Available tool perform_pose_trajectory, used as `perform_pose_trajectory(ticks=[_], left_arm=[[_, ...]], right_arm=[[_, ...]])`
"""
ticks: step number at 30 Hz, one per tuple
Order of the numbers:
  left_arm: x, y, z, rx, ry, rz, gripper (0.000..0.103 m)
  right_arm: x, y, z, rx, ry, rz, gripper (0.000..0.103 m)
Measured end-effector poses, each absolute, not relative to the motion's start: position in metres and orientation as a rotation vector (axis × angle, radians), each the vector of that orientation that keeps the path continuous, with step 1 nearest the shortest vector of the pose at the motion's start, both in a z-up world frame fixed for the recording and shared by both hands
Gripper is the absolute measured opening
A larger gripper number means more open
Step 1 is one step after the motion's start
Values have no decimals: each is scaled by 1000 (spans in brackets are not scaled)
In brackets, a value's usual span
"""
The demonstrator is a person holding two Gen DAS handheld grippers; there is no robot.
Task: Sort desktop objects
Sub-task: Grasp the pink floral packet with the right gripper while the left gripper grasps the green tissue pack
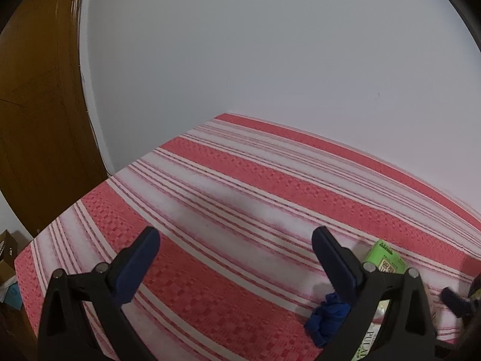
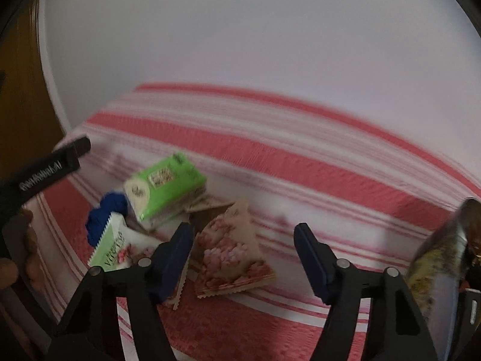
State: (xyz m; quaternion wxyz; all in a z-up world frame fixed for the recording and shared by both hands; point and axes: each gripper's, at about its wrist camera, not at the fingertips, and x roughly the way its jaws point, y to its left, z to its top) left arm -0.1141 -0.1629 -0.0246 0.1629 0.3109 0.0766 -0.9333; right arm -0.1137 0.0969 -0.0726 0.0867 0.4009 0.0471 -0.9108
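A small pile lies on the red-and-white striped cloth [image 2: 300, 156]: a green tissue pack [image 2: 168, 186], a crumpled blue item [image 2: 105, 213], a green-and-white sachet [image 2: 117, 246] and a pink floral sachet [image 2: 231, 252]. My right gripper [image 2: 243, 234] hovers just above the pile, open. The floral sachet lies under the gap near the left finger, and no pad presses on it. My left gripper [image 1: 237, 240] is open over bare cloth with nothing between its fingers. To its right lie the tissue pack [image 1: 386, 255] and the blue item [image 1: 327, 319].
A shiny printed foil bag [image 2: 436, 258] stands at the right edge. A person's hand [image 2: 18, 240] holds the left gripper at the far left. A white wall backs the table, with a wooden door [image 1: 36, 120] on the left and cardboard boxes [image 1: 6, 252] below it.
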Motion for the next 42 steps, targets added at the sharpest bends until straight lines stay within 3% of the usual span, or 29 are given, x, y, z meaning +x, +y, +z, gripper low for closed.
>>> perform_pose_trajectory(ticks=[5, 7, 8, 9, 15, 22, 24, 25, 29, 31, 32, 33, 39, 42], left_arm=[[-119, -161, -27, 911, 199, -2694, 102], [-120, -155, -27, 920, 170, -2727, 102], [-120, -152, -26, 913, 157, -2748, 102], [-119, -148, -24, 898, 144, -2784, 102], [-121, -112, -13, 866, -98, -3001, 102], [-134, -55, -24, 1061, -556, -3074, 102], [-144, -49, -33, 1147, -593, -3038, 86], [-150, -48, -38, 1207, -599, -3016, 83], [-169, -50, -52, 1366, -555, -2987, 81], [-175, -55, -52, 1434, -474, -3022, 69], [-179, -61, -53, 1493, -374, -3059, 53], [-181, -65, -54, 1527, -297, -3082, 50], [-175, -74, -41, 1299, -158, -3094, 49], [-164, -76, -22, 1088, 39, -3104, 49]], right_arm=[[-125, 105, -84, 1256, 90, -2645, 66], [-126, 108, -85, 1248, 66, -2644, 57], [-125, 113, -85, 1234, 29, -2639, 42], [-124, 115, -83, 1229, 4, -2635, 41], [-121, 147, -81, 1139, -206, -2678, 40], [-100, 154, -49, 888, -123, -2935, 40], [-95, 159, -43, 844, -143, -2967, 40], [-91, 160, -40, 839, -152, -2970, 40], [-93, 161, -41, 865, -174, -2957, 40], [-92, 163, -40, 863, -171, -2956, 40], [-91, 163, -39, 855, -164, -2962, 40], [-90, 167, -38, 850, -162, -2964, 40], [-85, 172, -31, 785, -196, -2988, 40], [-75, 175, -24, 703, -196, -3022, 40]])
